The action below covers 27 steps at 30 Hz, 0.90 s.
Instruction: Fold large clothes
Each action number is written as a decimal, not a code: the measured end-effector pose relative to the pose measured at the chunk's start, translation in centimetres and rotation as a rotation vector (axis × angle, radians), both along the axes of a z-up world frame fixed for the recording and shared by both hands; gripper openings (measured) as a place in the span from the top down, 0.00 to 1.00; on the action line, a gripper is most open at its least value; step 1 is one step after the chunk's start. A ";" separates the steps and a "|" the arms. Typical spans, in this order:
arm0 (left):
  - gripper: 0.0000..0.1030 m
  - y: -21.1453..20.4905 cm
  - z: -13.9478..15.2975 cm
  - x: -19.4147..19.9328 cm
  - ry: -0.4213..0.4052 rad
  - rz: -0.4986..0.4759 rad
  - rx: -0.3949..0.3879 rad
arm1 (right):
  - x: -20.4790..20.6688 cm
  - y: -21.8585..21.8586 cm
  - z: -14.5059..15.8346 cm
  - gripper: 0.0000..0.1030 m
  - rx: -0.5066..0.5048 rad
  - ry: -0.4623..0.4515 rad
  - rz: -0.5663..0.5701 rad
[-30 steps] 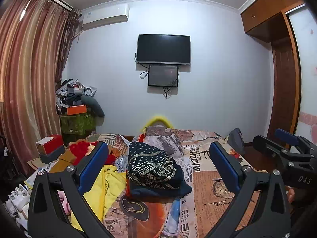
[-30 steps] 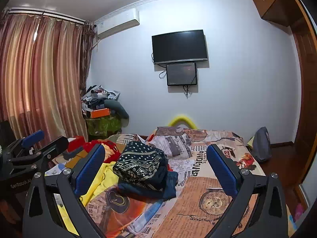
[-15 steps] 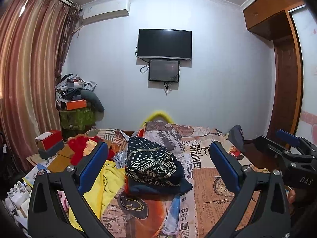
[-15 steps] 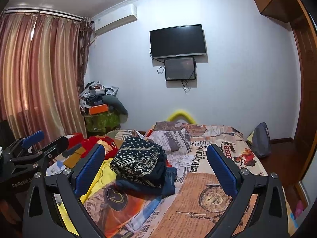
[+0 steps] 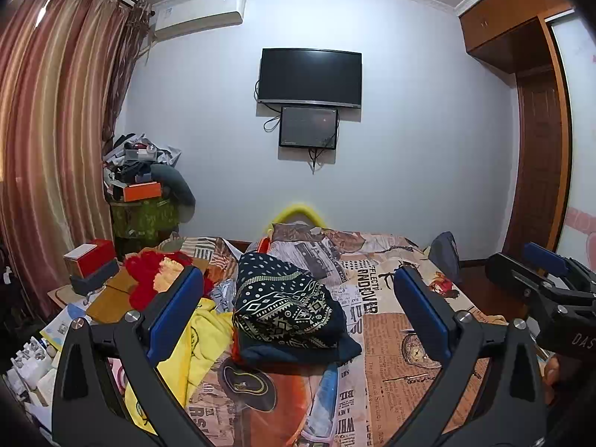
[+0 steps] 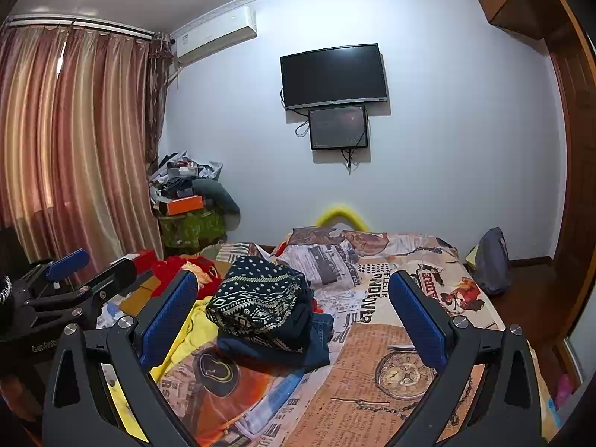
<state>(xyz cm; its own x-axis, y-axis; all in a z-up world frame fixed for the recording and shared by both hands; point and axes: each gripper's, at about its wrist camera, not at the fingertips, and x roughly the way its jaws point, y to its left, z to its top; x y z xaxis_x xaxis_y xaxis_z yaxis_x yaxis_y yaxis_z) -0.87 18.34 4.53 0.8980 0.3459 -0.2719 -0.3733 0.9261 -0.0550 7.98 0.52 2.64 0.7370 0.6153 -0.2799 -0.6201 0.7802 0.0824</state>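
**Both jaws wide and empty above the bed**

Jaws on the left gripper and the right gripper stand spread wide, blue pads facing each other with nothing between them, both held in the air over the near end of the bed. Each gripper shows at the edge of the other's view, the right one at the far right of the left wrist picture, the left one at the far left of the right wrist picture.

A newspaper-print bedspread covers the bed, which runs toward a pale wall. Striped curtains hang along the left side. On the wall are a dark television, a smaller screen just below it, and an air conditioner near the ceiling.

At the middle of the bed sits a folded stack of clothes: a dark patterned garment on top, dark blue pieces beneath. Just left of the stack lies a loose yellow garment, crumpled, and beyond it a red garment at the bed's left edge. A cluttered pile rises in the far left corner, and a grey bag rests off the bed's right side.
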 end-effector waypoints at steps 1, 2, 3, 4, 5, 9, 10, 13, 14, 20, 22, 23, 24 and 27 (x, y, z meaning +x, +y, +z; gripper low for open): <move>0.00 0.1 0.0 0.0 0.001 0.000 -0.002 | 0.0 0.0 0.0 0.01 0.000 0.001 0.000; 0.00 0.1 -0.1 0.1 0.003 0.000 -0.003 | 0.1 0.0 0.0 0.01 0.000 0.002 -0.001; 0.00 0.2 -0.2 0.2 0.005 -0.002 -0.006 | 0.1 -0.1 0.0 0.01 -0.001 0.002 -0.001; 0.00 0.2 -0.3 0.3 0.007 -0.005 -0.008 | 0.1 -0.1 0.0 0.01 0.000 0.003 0.000; 0.00 0.3 -0.3 0.4 0.010 -0.006 -0.011 | 0.1 -0.1 0.0 0.01 0.000 0.003 -0.001; 0.01 0.5 -0.4 0.7 0.015 -0.011 -0.023 | 0.2 -0.1 0.1 0.01 0.000 0.004 0.000; 0.00 0.6 -0.4 0.7 0.014 -0.015 -0.027 | 0.2 -0.1 0.1 0.01 0.000 0.004 0.000; 0.00 0.6 -0.4 0.8 0.017 -0.028 -0.033 | 0.2 -0.1 0.1 0.01 0.000 0.004 0.000; 0.01 0.6 -0.3 0.8 0.019 -0.032 -0.034 | 0.2 -0.1 0.0 0.01 0.000 0.004 0.001; 0.00 0.5 -0.3 0.9 0.013 -0.031 -0.032 | 0.3 -0.1 0.1 0.01 0.004 0.002 -0.003; 0.00 0.4 -0.3 0.8 0.011 -0.033 -0.033 | 0.3 0.0 0.2 0.01 0.005 -0.001 -0.003; 0.00 0.3 -0.3 0.8 0.011 -0.033 -0.032 | 0.2 0.0 0.2 0.01 0.005 -0.001 -0.003; 0.00 0.3 -0.3 0.8 0.011 -0.034 -0.031 | 0.2 0.0 0.2 0.01 0.006 -0.002 -0.004; 0.00 0.2 -0.3 0.7 0.012 -0.036 -0.030 | 0.2 0.1 0.2 0.01 0.006 -0.004 -0.004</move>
<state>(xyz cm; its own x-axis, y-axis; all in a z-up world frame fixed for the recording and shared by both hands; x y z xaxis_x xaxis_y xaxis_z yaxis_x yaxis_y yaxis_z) -0.21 18.53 4.19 0.9064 0.3048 -0.2926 -0.3405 0.9369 -0.0788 8.19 0.59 2.88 0.7405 0.6139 -0.2734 -0.6172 0.7822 0.0846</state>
